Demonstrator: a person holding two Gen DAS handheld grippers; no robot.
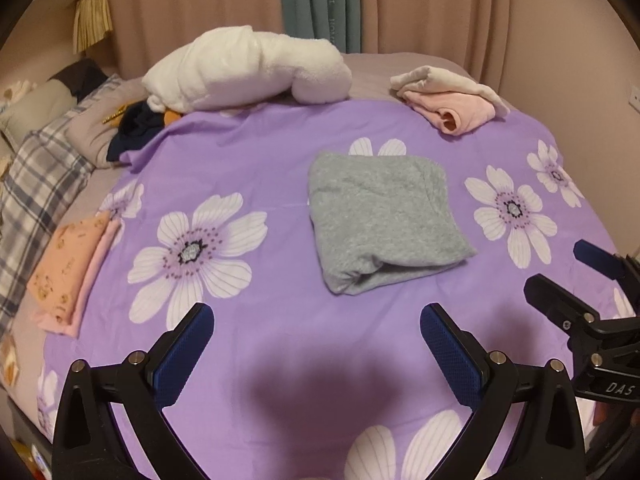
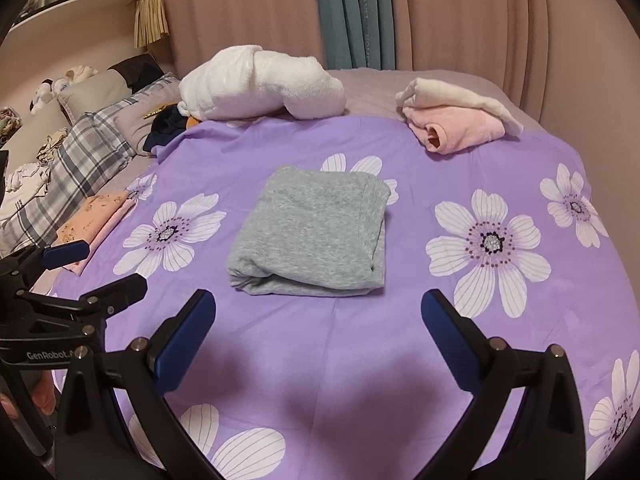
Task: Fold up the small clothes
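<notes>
Folded grey garment lying flat near the middle of the purple flowered sheet, rolled fold edge toward the cameras, touched by neither tool.

Left gripper held above the sheet on the near side of the grey garment, jaws spread wide, nothing between the blue pads. Right gripper likewise on the near side of the grey garment and slightly to its right, jaws fully apart, empty; dark shadow on the sheet beneath both.

Relative to the grey garment:
- Far side, left: bulky white fleece bundle at the far edge of the sheet.
- Far side, right: folded pink garment with a cream piece on top.
- Left, at the sheet edge: folded orange printed garment stacked on a pink one.
- Further left: plaid pillow.
- Behind: beige curtain and teal curtain.
</notes>
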